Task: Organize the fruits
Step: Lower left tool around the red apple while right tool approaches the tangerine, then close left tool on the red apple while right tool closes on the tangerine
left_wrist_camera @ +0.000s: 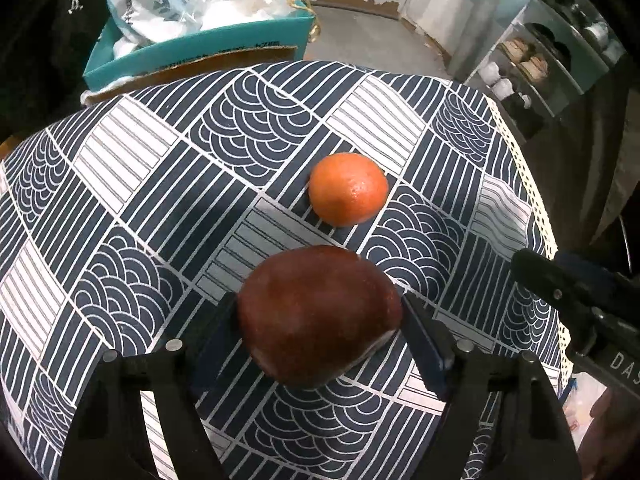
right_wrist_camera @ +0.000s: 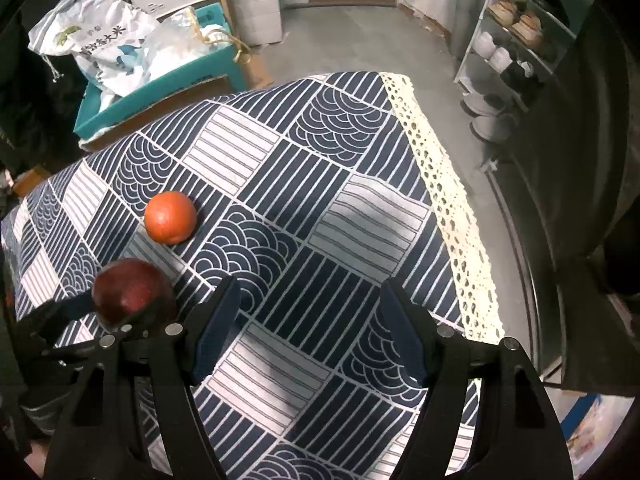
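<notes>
My left gripper [left_wrist_camera: 320,312] is shut on a dark red apple [left_wrist_camera: 318,314] and holds it just above the patterned tablecloth [left_wrist_camera: 160,200]. An orange [left_wrist_camera: 348,189] lies on the cloth just beyond the apple. In the right wrist view the apple [right_wrist_camera: 132,294] sits at the left in the left gripper, with the orange [right_wrist_camera: 170,217] behind it. My right gripper [right_wrist_camera: 310,316] is open and empty over the cloth [right_wrist_camera: 320,200], to the right of both fruits. It shows at the right edge of the left wrist view [left_wrist_camera: 576,296].
A teal box [left_wrist_camera: 192,50] with white bags stands beyond the table's far edge. A shoe rack [right_wrist_camera: 516,40] stands at the right across a grey floor. The cloth's lace edge [right_wrist_camera: 440,200] marks the table's right side.
</notes>
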### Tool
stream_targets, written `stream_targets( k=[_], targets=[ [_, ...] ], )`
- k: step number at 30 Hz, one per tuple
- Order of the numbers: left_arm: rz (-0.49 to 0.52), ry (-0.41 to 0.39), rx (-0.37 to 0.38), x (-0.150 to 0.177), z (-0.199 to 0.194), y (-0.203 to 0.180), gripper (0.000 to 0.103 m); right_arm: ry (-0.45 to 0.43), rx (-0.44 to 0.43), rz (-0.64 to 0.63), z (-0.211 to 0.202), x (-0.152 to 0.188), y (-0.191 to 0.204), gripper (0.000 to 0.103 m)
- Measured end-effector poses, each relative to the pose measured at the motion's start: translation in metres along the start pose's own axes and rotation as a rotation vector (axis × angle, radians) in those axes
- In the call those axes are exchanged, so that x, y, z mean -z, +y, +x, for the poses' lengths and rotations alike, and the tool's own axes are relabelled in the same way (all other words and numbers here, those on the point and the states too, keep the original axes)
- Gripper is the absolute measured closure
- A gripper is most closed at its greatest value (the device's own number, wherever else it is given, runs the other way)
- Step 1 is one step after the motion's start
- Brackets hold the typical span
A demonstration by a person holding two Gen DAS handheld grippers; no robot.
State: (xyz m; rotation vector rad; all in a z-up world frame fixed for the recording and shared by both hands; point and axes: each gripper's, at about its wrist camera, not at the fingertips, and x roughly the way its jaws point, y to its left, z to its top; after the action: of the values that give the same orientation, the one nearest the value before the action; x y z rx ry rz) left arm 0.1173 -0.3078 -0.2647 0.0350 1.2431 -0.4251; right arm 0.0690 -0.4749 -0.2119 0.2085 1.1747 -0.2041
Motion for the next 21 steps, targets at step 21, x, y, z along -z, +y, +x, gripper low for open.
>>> stream_targets(
  k=[21],
  targets=[
    [0.008,-0.109,-0.114,-0.005,-0.040,0.066,0.023,-0.023,-0.161,-0.148,0.031,-0.024,0.077,0.030]
  ],
)
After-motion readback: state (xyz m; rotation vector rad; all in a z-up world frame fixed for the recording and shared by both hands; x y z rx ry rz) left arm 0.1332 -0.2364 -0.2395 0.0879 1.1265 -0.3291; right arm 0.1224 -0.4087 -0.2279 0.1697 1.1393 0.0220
